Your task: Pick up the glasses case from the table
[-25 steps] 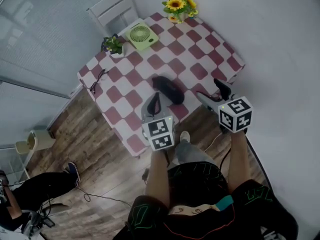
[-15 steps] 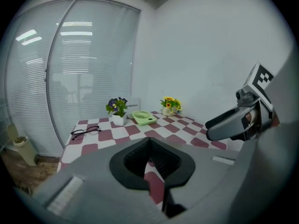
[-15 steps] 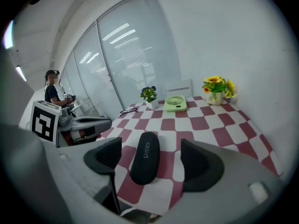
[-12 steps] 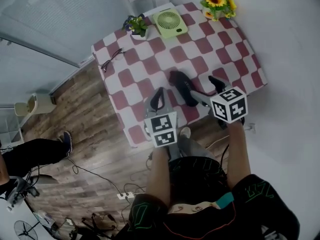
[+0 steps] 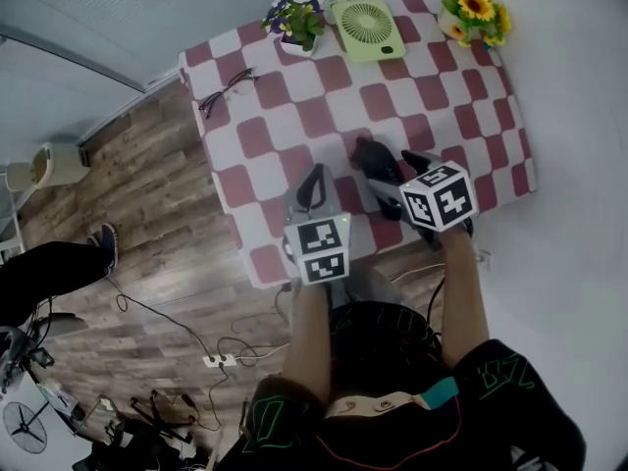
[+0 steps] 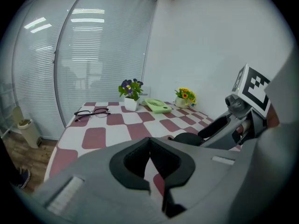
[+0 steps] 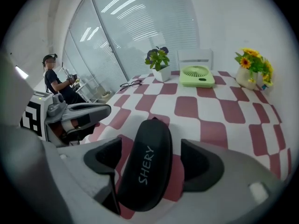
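**Right gripper view: glasses case now lies between the spread jaws**

The right gripper has come down over the table. Its jaws have just been opening and now stand wide apart, with the case lying lengthwise between them. Neither pad presses on the case: checked cloth shows on each side of it. One second earlier, the head view showed this gripper off to the right of the case and clear of it. The case itself has not shifted and rests flat on the cloth near the table's front edge.

The left gripper has also lowered toward that edge. Its jaws are clenched together with nothing in them, and it sits beside the case without touching it.

Assessment: the approach looks complete, but the grasp is not yet made. The next action is probably to close the right jaws across the case's narrow width, then lift. The shell is smooth and rounded, so an off-centre pinch could let it slip.
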